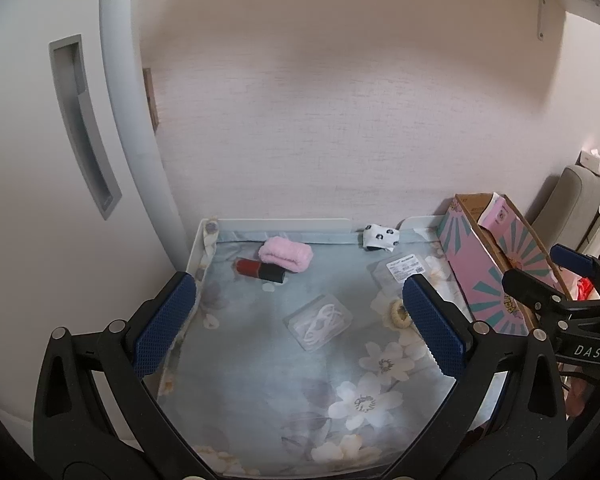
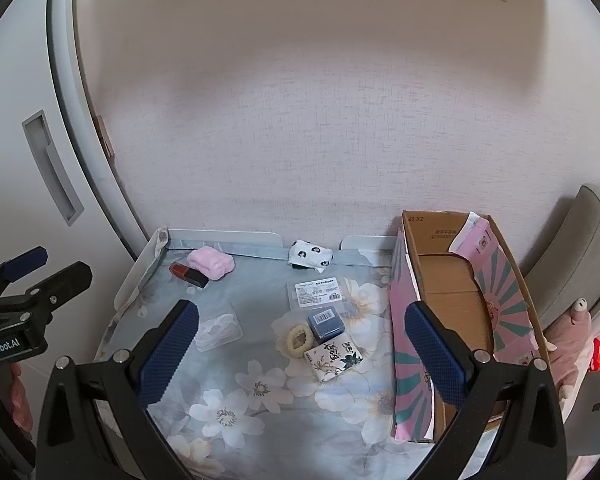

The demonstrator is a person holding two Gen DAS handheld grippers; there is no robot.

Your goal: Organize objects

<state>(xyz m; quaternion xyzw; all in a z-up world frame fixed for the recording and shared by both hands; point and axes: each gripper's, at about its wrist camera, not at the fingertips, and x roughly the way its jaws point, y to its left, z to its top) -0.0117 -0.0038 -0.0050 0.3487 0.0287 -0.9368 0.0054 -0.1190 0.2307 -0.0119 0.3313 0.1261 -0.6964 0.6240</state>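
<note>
The right gripper [image 2: 300,344] hangs above the flowered cloth with its blue-padded fingers spread wide and nothing between them, a stance that suits choosing a target rather than carrying one. The left gripper [image 1: 296,320] is likewise wide apart and empty, held over the left half of the same surface. Directly below the right gripper's gap lies a tight cluster: a cream hair tie [image 2: 300,341], a small blue box [image 2: 325,322] touching it, and a black-and-white printed pouch [image 2: 333,356] just in front of them. Being nearest the box, these look like the likeliest first picks. Behind them sits a flat clear packet with a label [image 2: 317,293]. Under the left gripper a clear plastic case of white floss picks [image 1: 318,322] lies alone near the middle. Further back, against the low white rail [image 2: 224,238], a pink rolled cloth [image 2: 212,263] rests touching a red-and-black lipstick [image 2: 189,274], and a spotted white sock [image 2: 310,255] is slumped against the rail, seemingly pushed there. On the right edge stands the open pink cardboard box [image 2: 404,344], its interior seemingly bare apart from an inner flap; placed beside the scattered items with its mouth upward, it reads as the intended container. By that judgement nothing has yet been sorted.
</note>
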